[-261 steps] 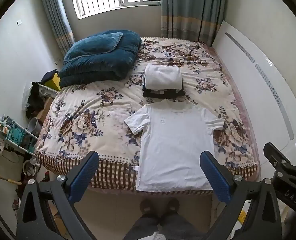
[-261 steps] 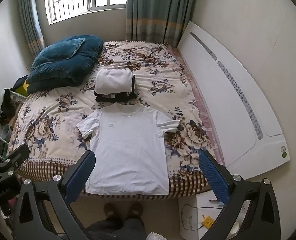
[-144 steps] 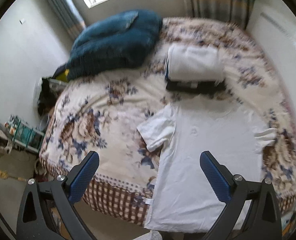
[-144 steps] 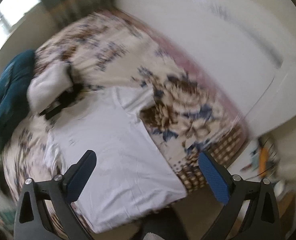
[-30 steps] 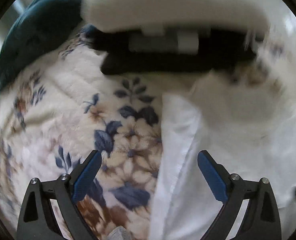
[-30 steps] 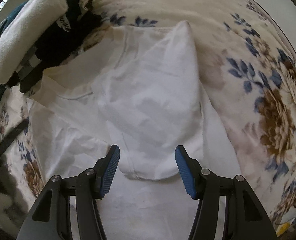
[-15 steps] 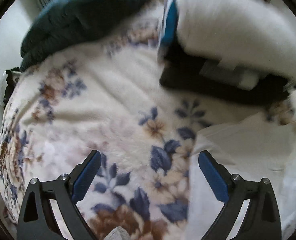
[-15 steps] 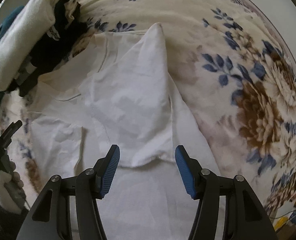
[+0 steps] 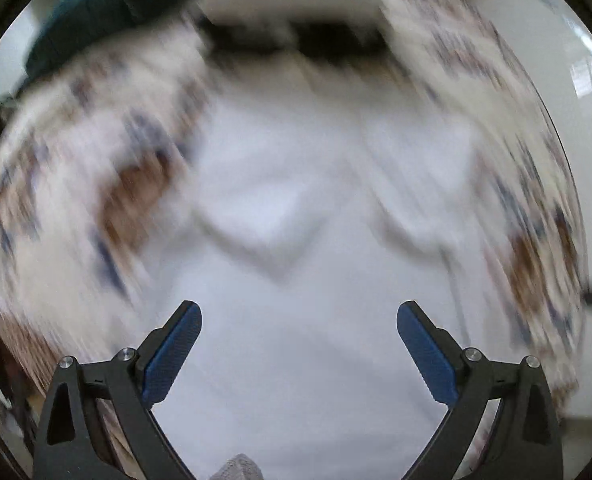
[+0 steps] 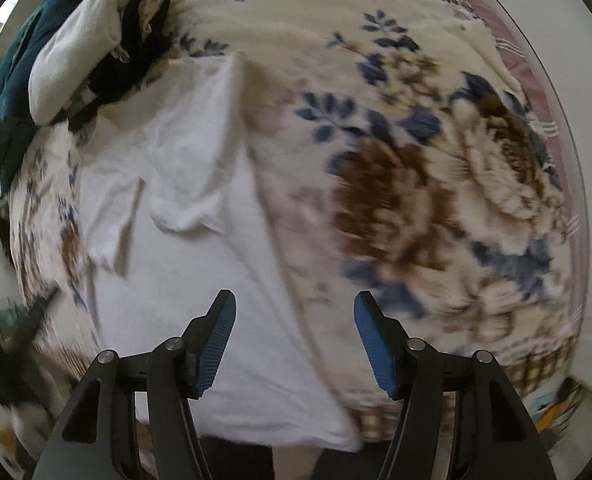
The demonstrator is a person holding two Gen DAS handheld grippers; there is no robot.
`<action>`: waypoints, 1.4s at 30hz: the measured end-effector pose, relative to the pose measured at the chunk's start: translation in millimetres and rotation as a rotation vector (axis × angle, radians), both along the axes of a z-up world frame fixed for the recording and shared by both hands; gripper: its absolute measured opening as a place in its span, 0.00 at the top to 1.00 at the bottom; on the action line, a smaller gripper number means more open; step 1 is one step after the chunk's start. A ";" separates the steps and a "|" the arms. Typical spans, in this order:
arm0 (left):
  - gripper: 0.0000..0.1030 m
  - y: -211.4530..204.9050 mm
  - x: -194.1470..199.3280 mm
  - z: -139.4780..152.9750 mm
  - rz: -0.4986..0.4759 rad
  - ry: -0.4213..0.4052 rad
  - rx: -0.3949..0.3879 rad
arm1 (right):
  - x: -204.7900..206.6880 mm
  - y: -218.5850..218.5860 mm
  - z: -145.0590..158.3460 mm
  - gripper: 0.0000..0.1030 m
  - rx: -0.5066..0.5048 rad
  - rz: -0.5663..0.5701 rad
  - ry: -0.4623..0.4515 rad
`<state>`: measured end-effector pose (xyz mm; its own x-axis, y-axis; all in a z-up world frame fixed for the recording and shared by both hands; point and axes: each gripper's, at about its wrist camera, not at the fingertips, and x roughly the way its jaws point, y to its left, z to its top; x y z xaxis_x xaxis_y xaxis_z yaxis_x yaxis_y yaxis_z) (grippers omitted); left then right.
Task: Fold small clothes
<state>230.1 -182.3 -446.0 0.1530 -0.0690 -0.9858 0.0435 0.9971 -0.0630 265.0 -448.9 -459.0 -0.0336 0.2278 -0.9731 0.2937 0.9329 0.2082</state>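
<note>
Seen from the right wrist camera, the right gripper [image 10: 295, 338] points down over the bed, its two blue-padded fingers [image 10: 216, 344] parted with nothing between them; its jaws have just been opening a little. Directly beneath and to the left of it lies a white T-shirt [image 10: 200, 300], spread flat on a flowered blanket [image 10: 408, 184]. The shirt's long axis runs from the near edge of the bed, where its hem hangs slightly over the side, away toward the far end, where its neck points. Both sleeves are folded inward onto the chest: the right sleeve [image 10: 200, 152] forms a pointed flap, and the left sleeve [image 10: 116, 220] a narrower one.

Just beyond the shirt's neck sits a stack of folded clothes [image 10: 92, 56], white on top and black underneath. Farther still, a dark teal quilt [image 10: 12, 92] lies bunched at the bed's far left.

The left wrist view is heavily blurred. The left gripper [image 9: 298, 346] hangs over the middle of the shirt [image 9: 304, 360], fingers spread wide and empty. The folded stack [image 9: 292, 4] and the quilt [image 9: 96, 12] show as smears at the top.
</note>
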 end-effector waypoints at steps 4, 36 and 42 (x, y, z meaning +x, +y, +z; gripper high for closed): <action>0.03 -90.0 -85.9 -48.4 -0.019 0.224 -0.110 | -13.3 -52.9 -4.1 0.38 -0.012 0.040 0.025; 0.98 -100.9 -192.5 -35.0 0.193 0.112 -0.171 | 231.3 -11.7 -164.0 0.63 0.440 0.117 -0.010; 0.98 -52.8 -191.0 -7.1 0.265 0.058 -0.201 | 242.6 27.6 -127.4 0.96 0.346 0.188 -0.067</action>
<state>39.1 -235.1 -453.1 0.1359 -0.2282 -0.9641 -0.2250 0.9406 -0.2543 507.6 -421.3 -586.4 -0.0450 0.5386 -0.8413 0.1000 0.8404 0.5327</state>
